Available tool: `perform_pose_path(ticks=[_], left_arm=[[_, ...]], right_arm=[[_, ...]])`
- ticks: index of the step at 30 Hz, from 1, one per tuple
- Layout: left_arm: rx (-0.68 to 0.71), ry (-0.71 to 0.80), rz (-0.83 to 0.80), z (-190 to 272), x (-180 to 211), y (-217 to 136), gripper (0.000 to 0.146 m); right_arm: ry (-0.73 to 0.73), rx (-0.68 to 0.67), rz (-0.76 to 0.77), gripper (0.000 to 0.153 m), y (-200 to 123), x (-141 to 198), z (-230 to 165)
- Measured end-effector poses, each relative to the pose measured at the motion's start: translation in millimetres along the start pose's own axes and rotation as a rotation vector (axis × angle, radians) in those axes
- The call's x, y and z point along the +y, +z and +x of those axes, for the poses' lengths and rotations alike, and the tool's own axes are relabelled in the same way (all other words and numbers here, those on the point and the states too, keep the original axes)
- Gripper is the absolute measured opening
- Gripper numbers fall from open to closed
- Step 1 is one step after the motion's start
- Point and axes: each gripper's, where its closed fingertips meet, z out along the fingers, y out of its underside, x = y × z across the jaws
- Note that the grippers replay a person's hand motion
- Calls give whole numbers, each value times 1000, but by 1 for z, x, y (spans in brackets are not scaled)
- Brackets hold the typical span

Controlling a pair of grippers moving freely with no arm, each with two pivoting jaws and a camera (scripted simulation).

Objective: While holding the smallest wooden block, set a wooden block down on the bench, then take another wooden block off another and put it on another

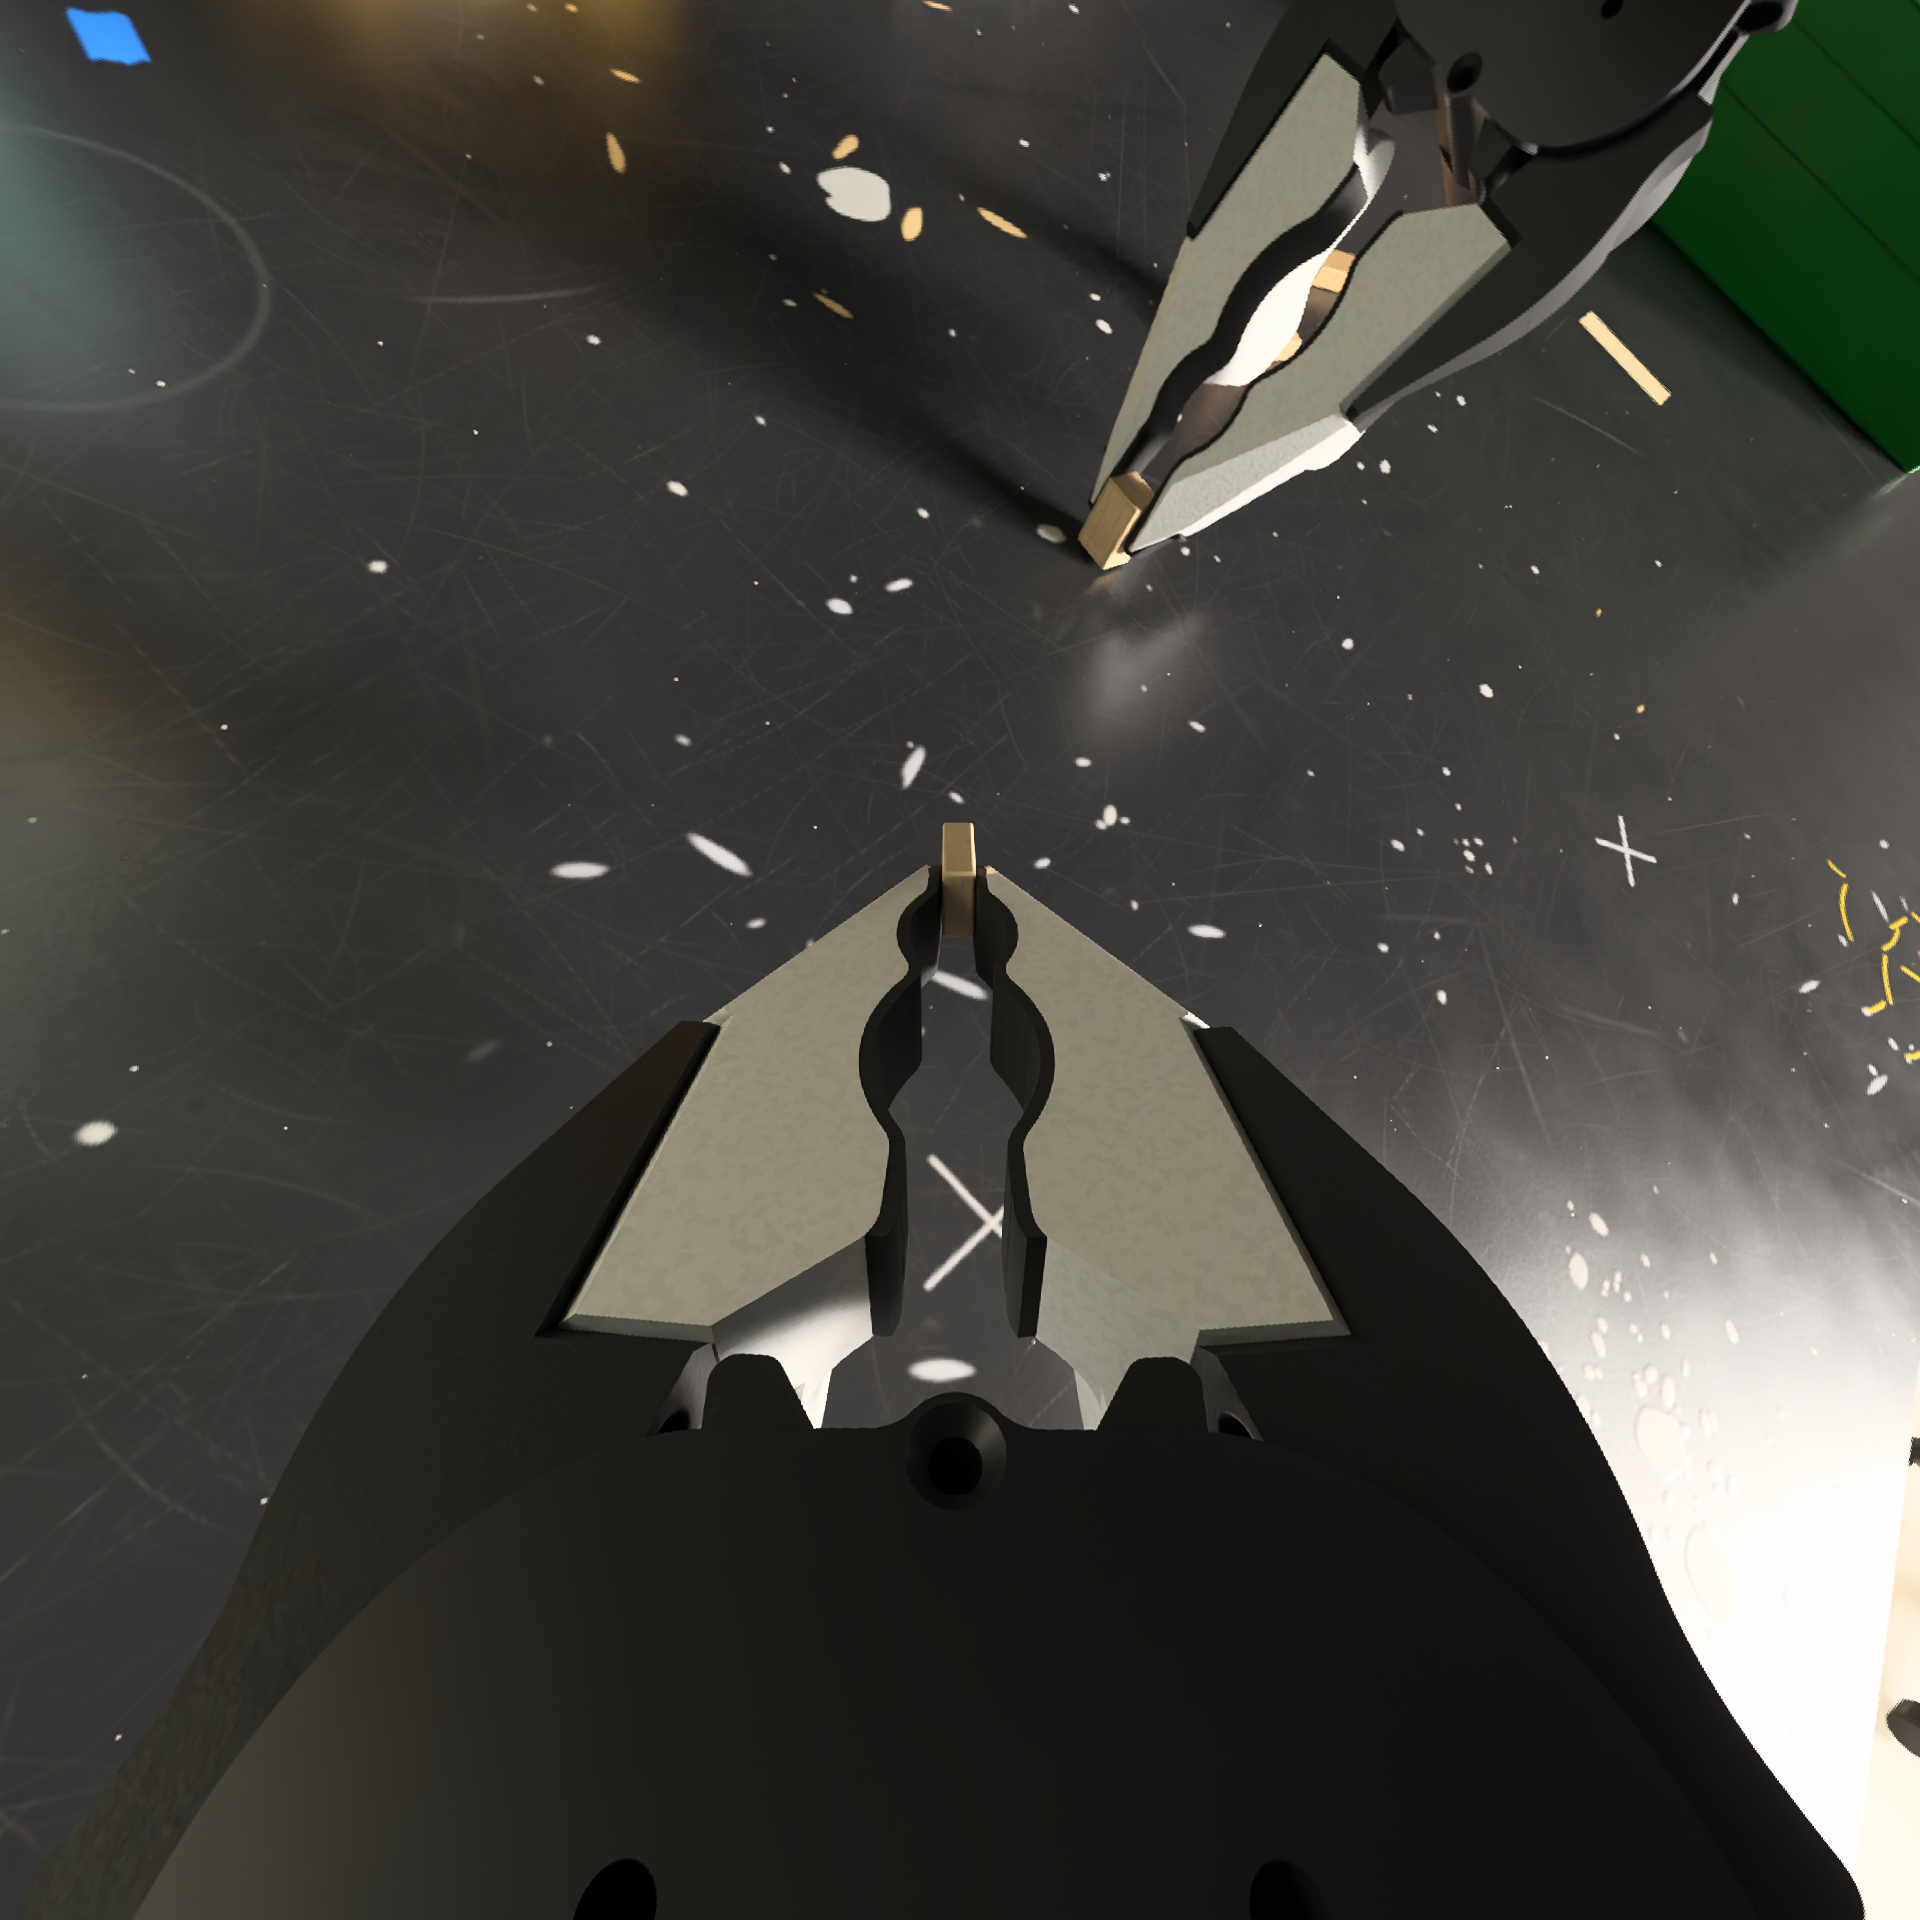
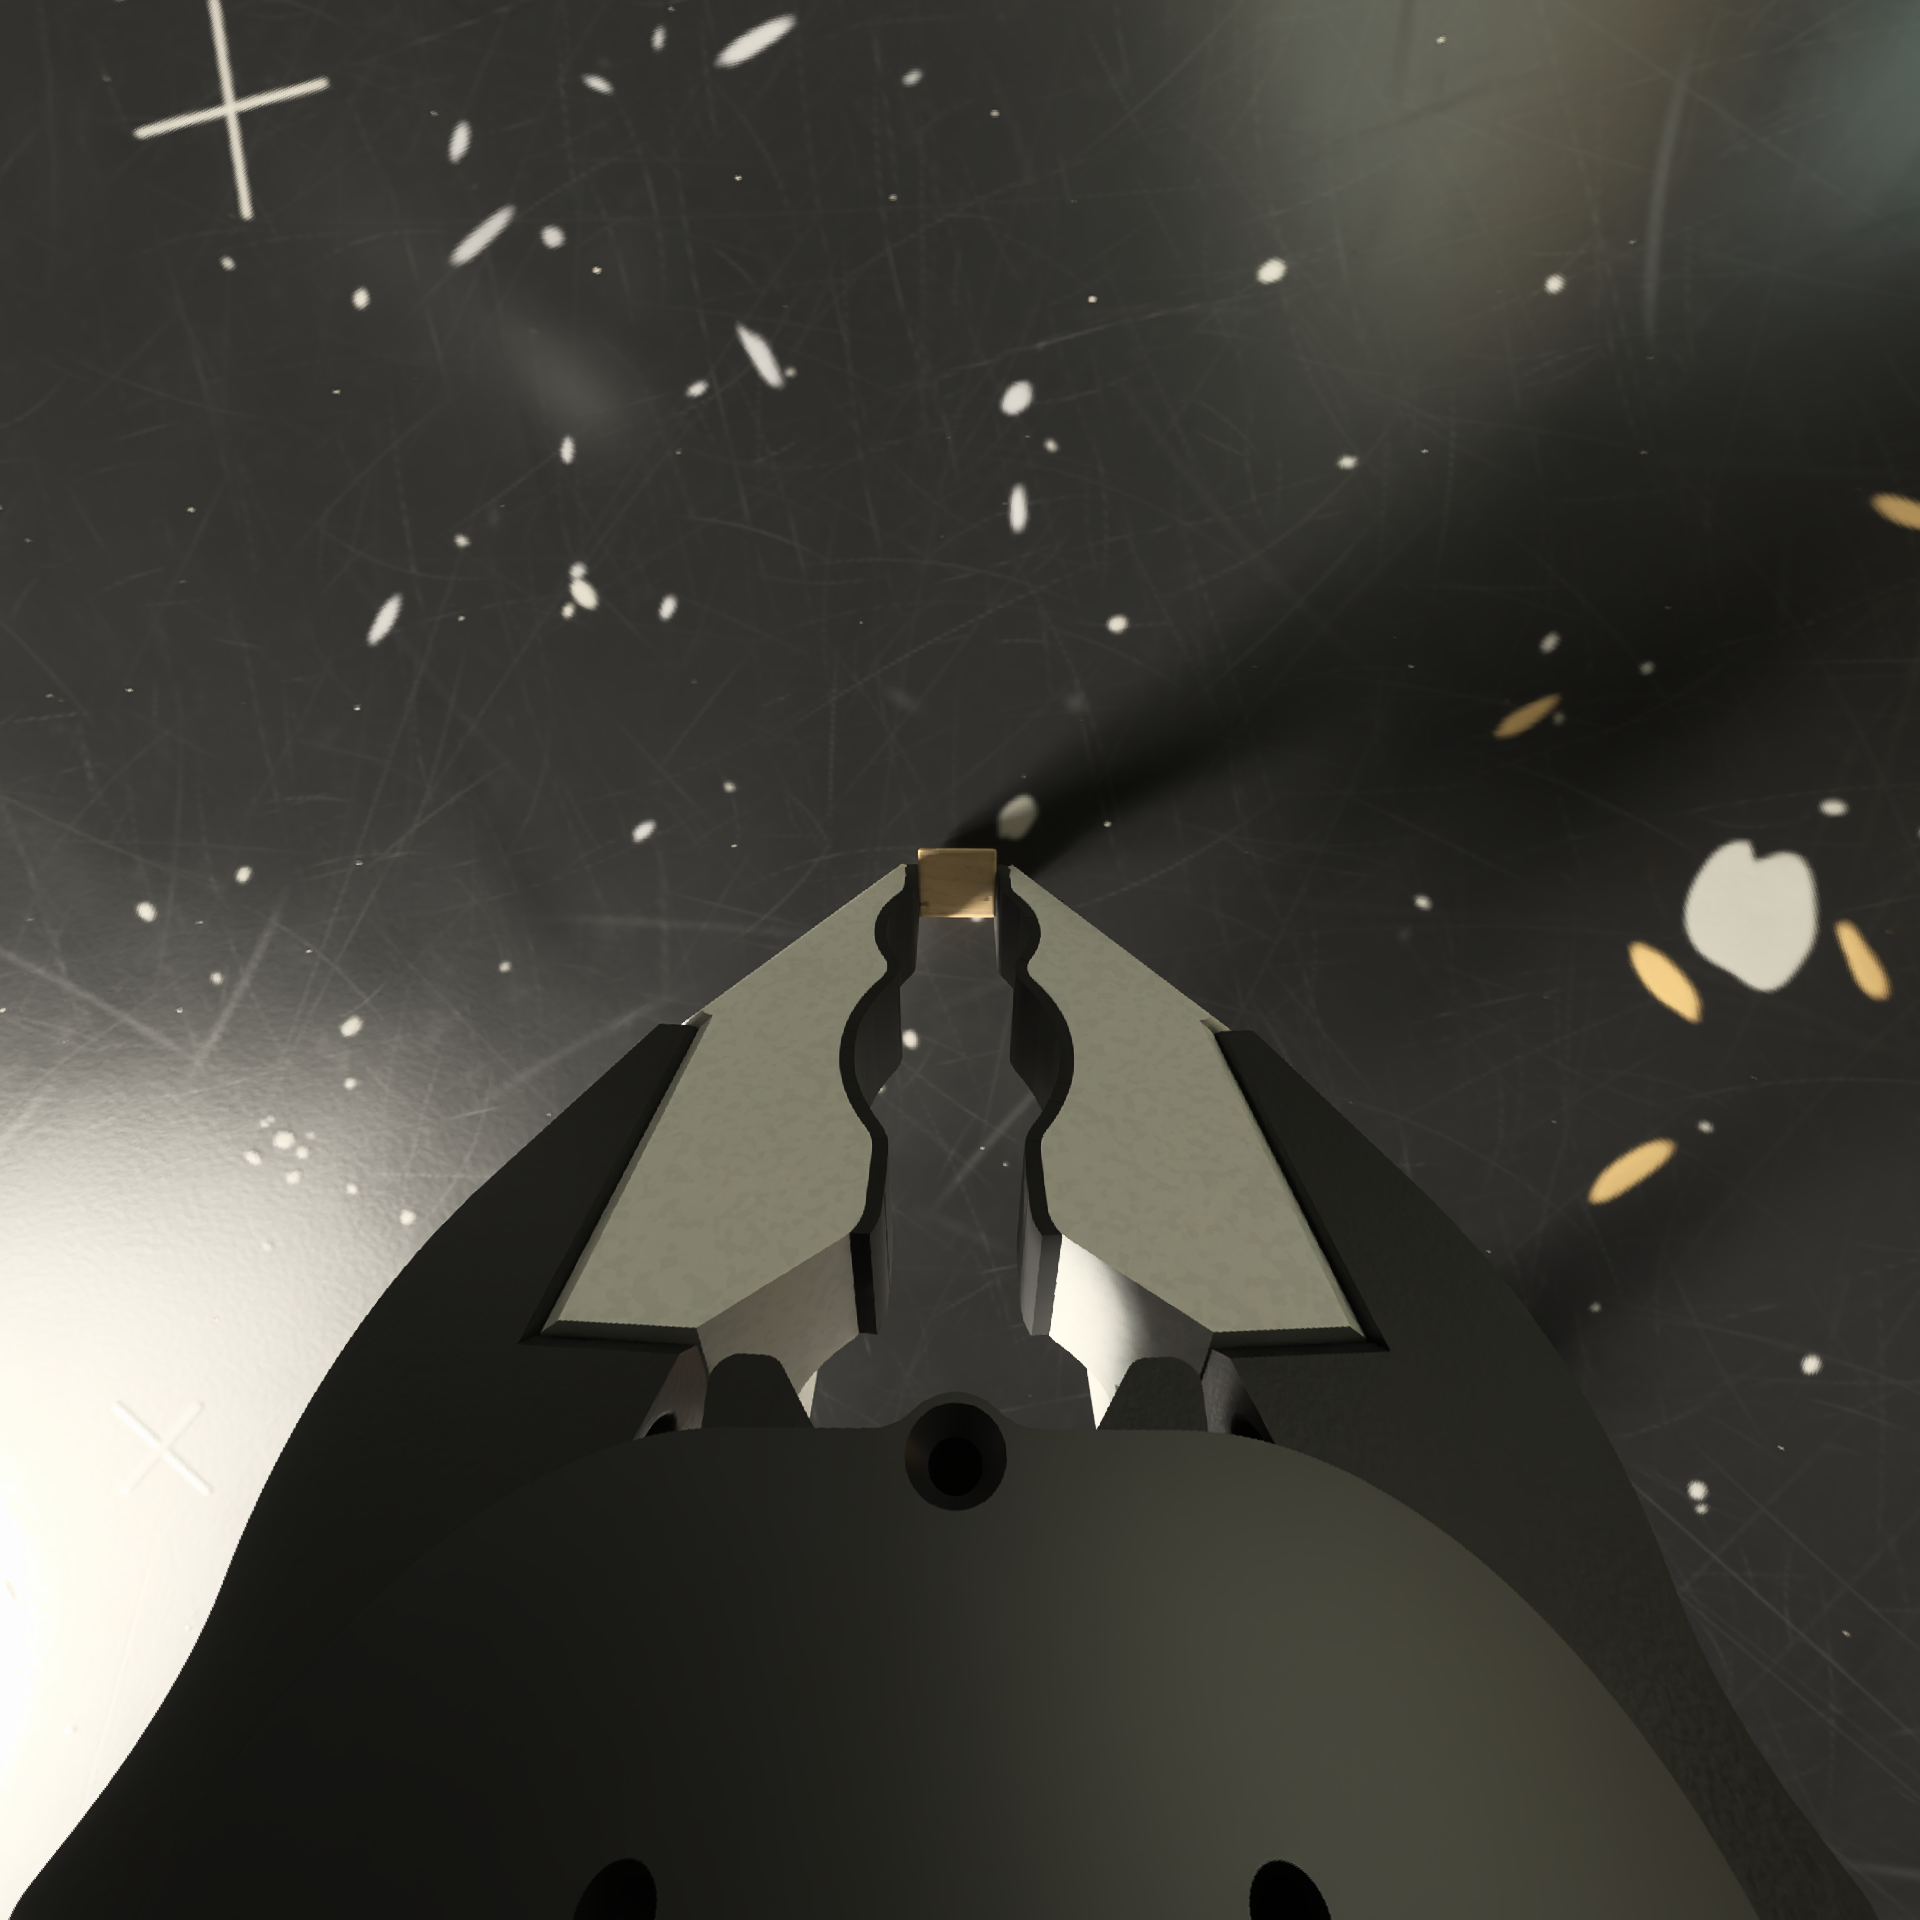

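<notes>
My left gripper is shut on a small narrow wooden block pinched at its fingertips, above the dark bench. My right gripper is shut on a wider wooden block at its fingertips. The right gripper also shows in the left wrist view at the upper right, tips pointing down, its wooden block at or just above the bench surface. Other wooden blocks are hidden, apart from a sliver of wood seen between the right gripper's fingers.
The bench is dark, scratched and spattered with white and tan paint specks. A green box stands at the far right. A thin wooden stick lies near it. A blue patch is at the far left. White crosses mark the surface.
</notes>
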Motion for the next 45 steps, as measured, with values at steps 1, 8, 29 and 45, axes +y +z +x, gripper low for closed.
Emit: perform_pose_path(ticks=[1,8,29,45], left_arm=[[-1,-1,0,0,0,0,5],[-6,-2,-3,-2,2,-3,5],[-27,-36,50,-12,-2,-15,5],[-18,-43,43,-13,0,-10,5]], right_arm=[[-2,-8,0,14,0,0,-3],[-40,-91,-11,14,0,3,-26],[85,-25,205,46,-26,-6,3],[-19,-105,73,26,-2,5,-24]])
